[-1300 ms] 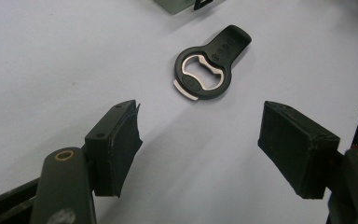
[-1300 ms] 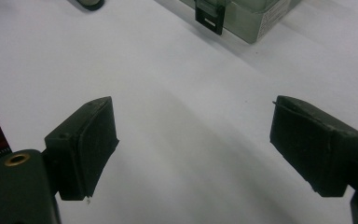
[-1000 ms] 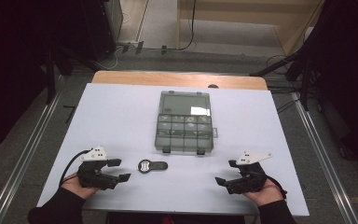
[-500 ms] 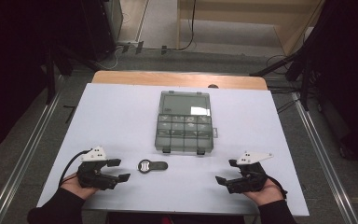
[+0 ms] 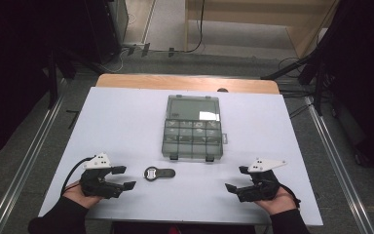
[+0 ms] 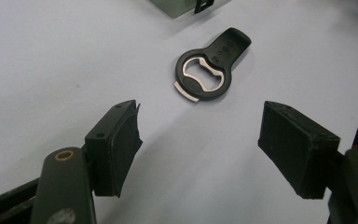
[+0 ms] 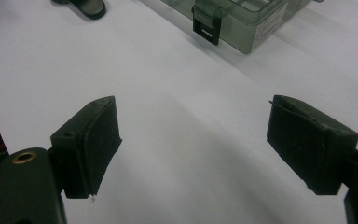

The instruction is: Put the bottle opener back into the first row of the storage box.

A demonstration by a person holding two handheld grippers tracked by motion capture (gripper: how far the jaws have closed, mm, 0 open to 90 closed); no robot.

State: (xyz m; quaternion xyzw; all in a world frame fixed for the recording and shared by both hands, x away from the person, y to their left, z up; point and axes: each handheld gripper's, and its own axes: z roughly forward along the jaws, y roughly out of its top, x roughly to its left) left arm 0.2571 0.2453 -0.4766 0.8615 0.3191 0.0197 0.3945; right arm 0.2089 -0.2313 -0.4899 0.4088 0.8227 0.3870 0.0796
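1. The bottle opener (image 5: 158, 173) lies flat on the white table (image 5: 126, 117), near its front edge, just ahead of your left gripper (image 5: 121, 177) and just short of the closed compartment box (image 5: 193, 127). It has not shifted from where it lay a second ago; nothing touches it.

2. In the left gripper view the bottle opener (image 6: 211, 66) sits beyond the gap between the two black jaws, ring end nearer, handle pointing away toward the compartment box (image 6: 179, 5). Your left gripper (image 6: 200, 144) is spread wide and holds nothing.

3. Your right gripper (image 5: 235, 179) rests well to the other side, apart from the opener, its jaws likewise wide and empty. Its own view looks across bare table toward a black latch (image 7: 205, 21) on the box's front wall.

4. Both hands stand where they stood half a second and a second ago; nothing in the scene has changed.

5. Judged from this stillness, the work has not begun: the opener waits to be picked up, and your left gripper, lined up on it, looks best placed to close the gap.
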